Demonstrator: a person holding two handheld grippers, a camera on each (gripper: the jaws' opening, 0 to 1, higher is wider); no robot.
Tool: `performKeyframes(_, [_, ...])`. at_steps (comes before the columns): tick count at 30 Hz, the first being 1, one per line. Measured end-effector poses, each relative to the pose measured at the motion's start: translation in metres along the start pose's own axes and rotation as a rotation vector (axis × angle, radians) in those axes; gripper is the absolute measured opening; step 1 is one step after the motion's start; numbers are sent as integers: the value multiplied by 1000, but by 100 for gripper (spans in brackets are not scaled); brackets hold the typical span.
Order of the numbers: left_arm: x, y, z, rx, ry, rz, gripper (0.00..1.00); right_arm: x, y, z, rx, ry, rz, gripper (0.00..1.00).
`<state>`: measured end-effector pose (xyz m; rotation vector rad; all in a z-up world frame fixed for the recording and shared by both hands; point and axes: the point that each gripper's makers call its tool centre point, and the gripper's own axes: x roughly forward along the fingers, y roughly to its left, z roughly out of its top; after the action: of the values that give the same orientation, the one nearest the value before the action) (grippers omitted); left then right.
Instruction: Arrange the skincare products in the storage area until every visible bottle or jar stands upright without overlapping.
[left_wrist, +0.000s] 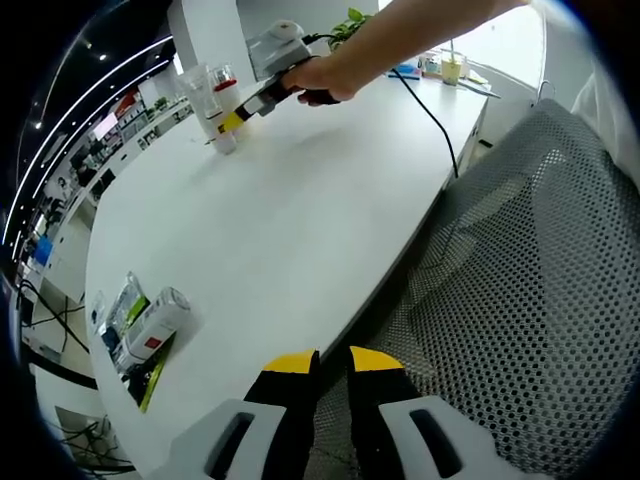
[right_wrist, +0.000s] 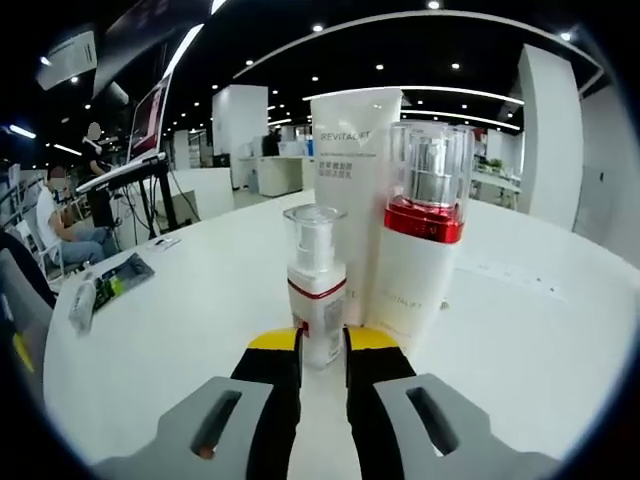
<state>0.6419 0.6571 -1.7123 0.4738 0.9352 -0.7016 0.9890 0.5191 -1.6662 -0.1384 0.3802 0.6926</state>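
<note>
Skincare bottles: we are seeing the small pump bottle (right_wrist: 316, 285) standing just beside the tall bottle (right_wrist: 420, 235) on the bench (right_wrist: 560, 330), grouped upright; right gripper (right_wrist: 322, 345) nearly clenched, grasping nothing.

Left tool (left_wrist: 332, 362) nearly closed, right tool (right_wrist: 322, 340) nearly closed, outstretched arm (left_wrist: 420, 35)

So the left gripper view sits back off the near edge of the worktop (left_wrist: 280, 230), looking down across it toward the bottles (left_wrist: 218, 105) at the far end. The right gripper view is low on that same surface, facing level, right up close to them. Both share those bottles and the white top.
</note>
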Motion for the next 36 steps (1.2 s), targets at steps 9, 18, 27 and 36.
performKeyframes(9, [-1, 2, 1, 4, -7, 9, 11, -8, 52, -8, 222, 37, 129, 15])
performKeyframes(18, [0, 2, -1, -3, 4, 7, 12, -11, 189, 0, 189, 73, 447, 32])
performKeyframes(27, [-1, 3, -2, -2, 9, 12, 12, -8, 273, -12, 35, 170, 612, 40])
performKeyframes(36, [0, 3, -4, -10, 22, 11, 12, 9, 311, -32, -124, 278, 668, 36])
